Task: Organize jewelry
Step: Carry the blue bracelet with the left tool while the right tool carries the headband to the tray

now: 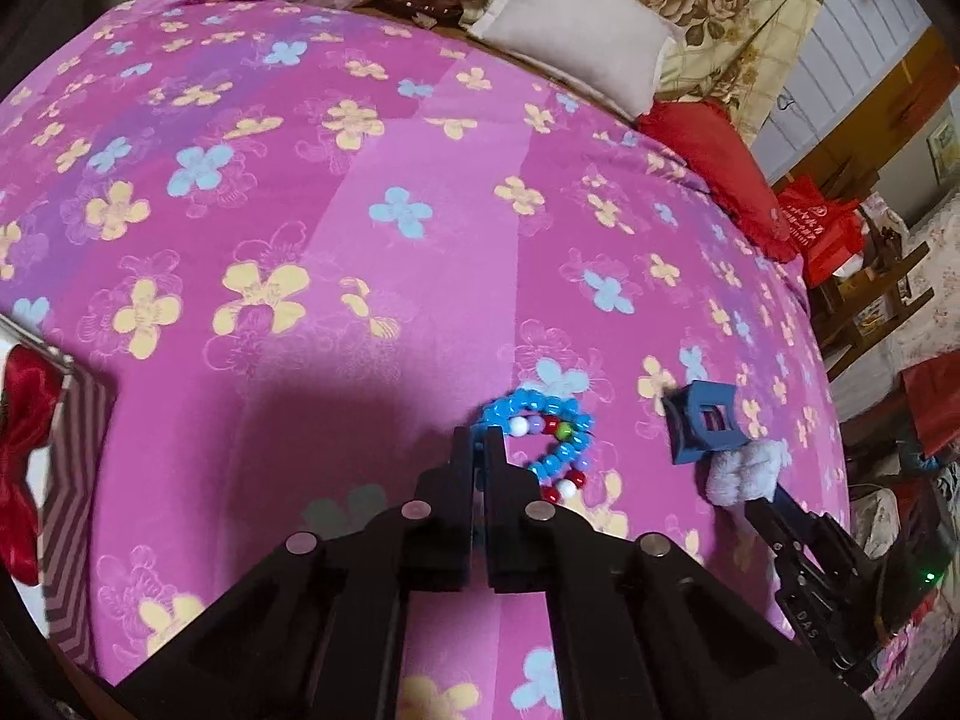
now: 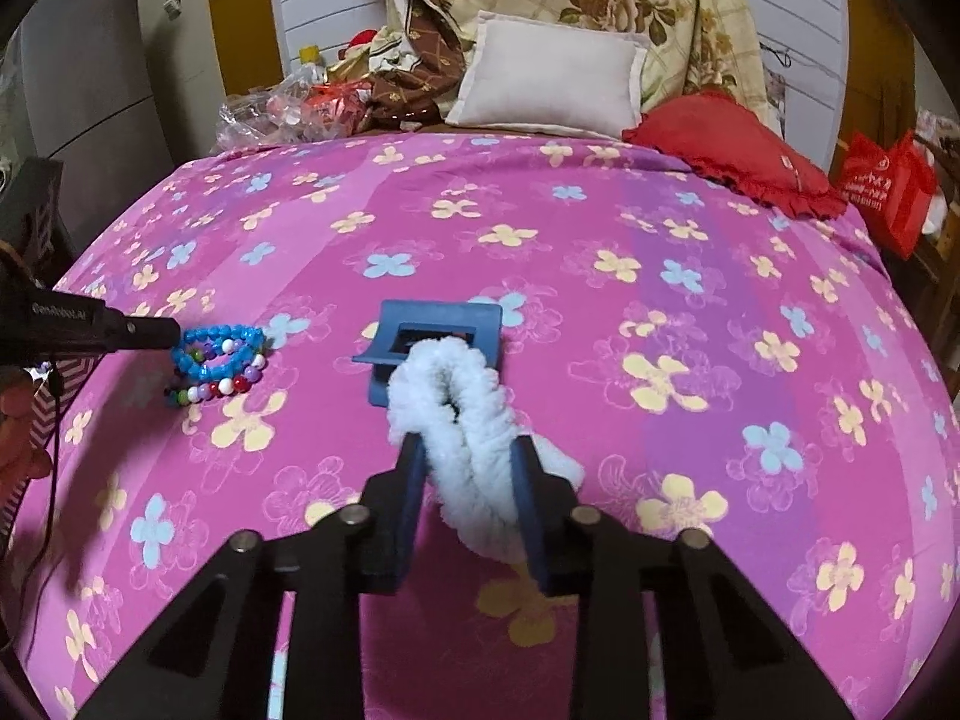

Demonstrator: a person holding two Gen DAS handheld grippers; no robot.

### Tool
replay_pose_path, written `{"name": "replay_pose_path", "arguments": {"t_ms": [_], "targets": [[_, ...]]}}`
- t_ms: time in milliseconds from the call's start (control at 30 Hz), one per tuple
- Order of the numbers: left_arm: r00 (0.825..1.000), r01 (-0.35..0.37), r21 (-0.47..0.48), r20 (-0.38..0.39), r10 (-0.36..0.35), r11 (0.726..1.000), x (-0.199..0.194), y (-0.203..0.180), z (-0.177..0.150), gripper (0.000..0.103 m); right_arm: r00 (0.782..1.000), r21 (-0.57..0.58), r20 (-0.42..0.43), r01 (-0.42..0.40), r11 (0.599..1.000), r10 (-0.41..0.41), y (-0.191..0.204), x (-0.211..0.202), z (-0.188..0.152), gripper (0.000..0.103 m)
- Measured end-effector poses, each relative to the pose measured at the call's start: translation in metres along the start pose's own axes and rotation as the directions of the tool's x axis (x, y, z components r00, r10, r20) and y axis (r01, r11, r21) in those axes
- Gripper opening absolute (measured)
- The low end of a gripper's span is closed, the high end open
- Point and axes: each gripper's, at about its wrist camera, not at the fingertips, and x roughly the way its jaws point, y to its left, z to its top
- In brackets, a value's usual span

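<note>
On the pink flowered bedspread (image 1: 360,228) lies a small stack of bead bracelets (image 1: 549,441), blue on top with red, white and purple beads. My left gripper (image 1: 478,441) is shut on the near-left edge of the blue bracelet (image 2: 219,348); it enters the right wrist view from the left (image 2: 168,333). To the right of the bracelets lies a blue hair claw clip (image 1: 705,423) (image 2: 438,336). My right gripper (image 2: 468,447) is shut on a white fluffy scrunchie (image 2: 462,420) whose far end rests against the clip. In the left wrist view the scrunchie (image 1: 747,471) hides the right gripper's tips.
A striped box (image 1: 78,480) with a red bow (image 1: 24,456) stands at the bed's left edge. A white pillow (image 2: 552,81), a red cushion (image 2: 732,153) and heaped bedding lie at the far end. A red bag (image 2: 888,192) and furniture stand beyond the right edge.
</note>
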Motion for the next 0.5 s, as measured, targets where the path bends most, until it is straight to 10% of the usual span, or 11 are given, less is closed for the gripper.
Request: {"name": "replay_pose_path", "arguments": {"t_ms": [500], "targets": [[0.996, -0.027, 0.053, 0.09, 0.022, 0.998, -0.093, 0.011, -0.035, 0.0, 0.99, 0.023, 0.037, -0.137, 0.99, 0.136, 0.048, -0.052, -0.012, 0.025]]}}
